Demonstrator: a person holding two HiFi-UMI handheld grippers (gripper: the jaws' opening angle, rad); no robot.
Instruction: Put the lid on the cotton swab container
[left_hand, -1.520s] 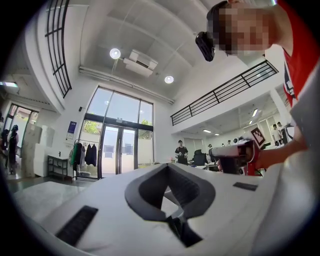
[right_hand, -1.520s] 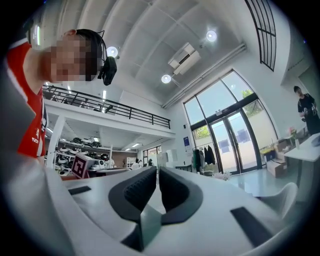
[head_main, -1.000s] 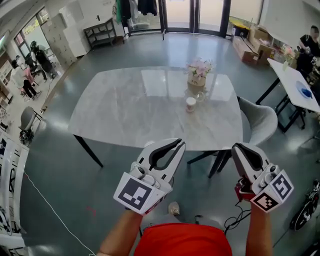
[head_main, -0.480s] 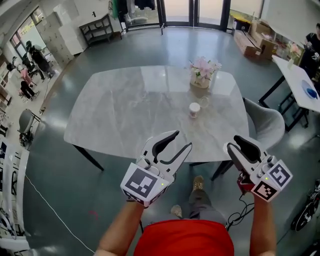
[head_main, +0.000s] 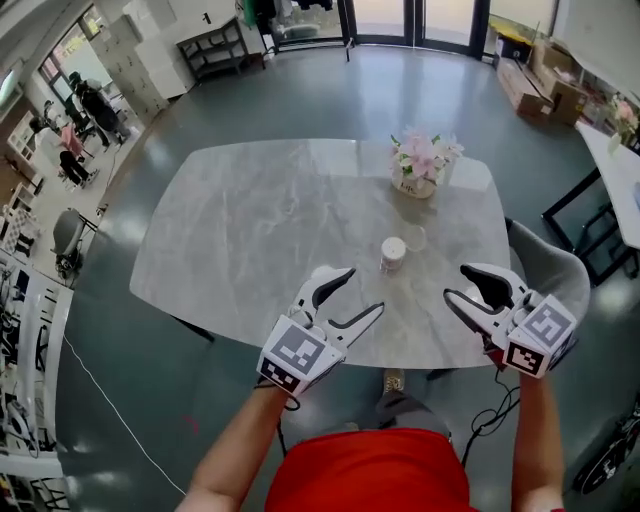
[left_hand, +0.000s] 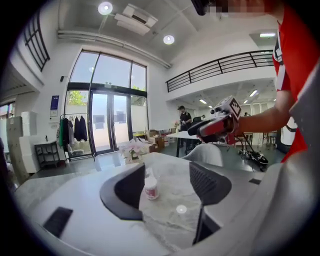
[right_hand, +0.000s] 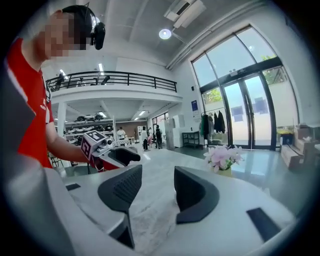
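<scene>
The cotton swab container (head_main: 392, 254), a small white tub with a pink label, stands on the marble table (head_main: 260, 230). Its mouth looks uncovered. A clear lid (head_main: 415, 238) lies just beyond it to the right. My left gripper (head_main: 365, 290) hovers over the table's near edge, short of the container; its jaws are opening with nothing between them. In the left gripper view the container (left_hand: 151, 188) shows far ahead by the left jaw. My right gripper (head_main: 456, 281) hangs at the near right edge, its jaws also opening and empty.
A vase of pink flowers (head_main: 420, 165) stands behind the container, also in the right gripper view (right_hand: 222, 157). A grey chair (head_main: 545, 265) sits at the table's right end. People stand far off at the left by shelving.
Both grippers went from nearly shut to wide apart. I have come closer, so the grippers now hang over the table's near edge instead of the floor.
</scene>
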